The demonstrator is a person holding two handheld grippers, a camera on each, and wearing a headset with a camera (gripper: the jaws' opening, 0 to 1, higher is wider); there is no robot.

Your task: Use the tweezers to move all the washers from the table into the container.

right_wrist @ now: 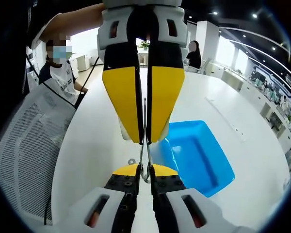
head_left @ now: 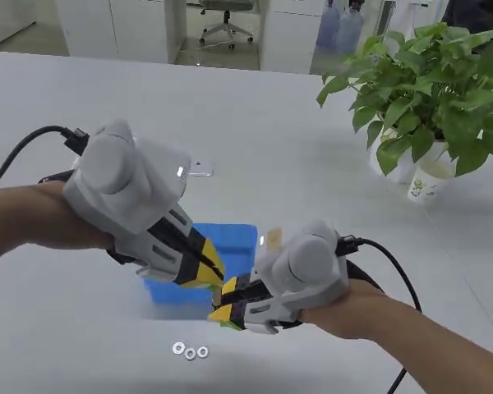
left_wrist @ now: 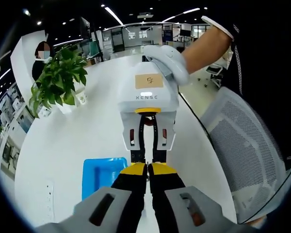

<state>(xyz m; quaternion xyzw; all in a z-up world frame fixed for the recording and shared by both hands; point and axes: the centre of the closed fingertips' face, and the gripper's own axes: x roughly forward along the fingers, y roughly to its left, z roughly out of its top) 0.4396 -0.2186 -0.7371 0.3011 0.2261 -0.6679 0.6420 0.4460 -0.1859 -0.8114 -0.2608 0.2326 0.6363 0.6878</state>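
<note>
With the left gripper and right gripper both seemingly clamped on the thin tweezers, the grip looks unsettled; next, lower the tips to the washers.

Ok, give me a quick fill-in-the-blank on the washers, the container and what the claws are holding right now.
1. The washers lying on the table number ___.
2. The container is coloured ___.
3. The left claw and the right claw are both shut on the ___.

Missing words: three; blue; tweezers.
</note>
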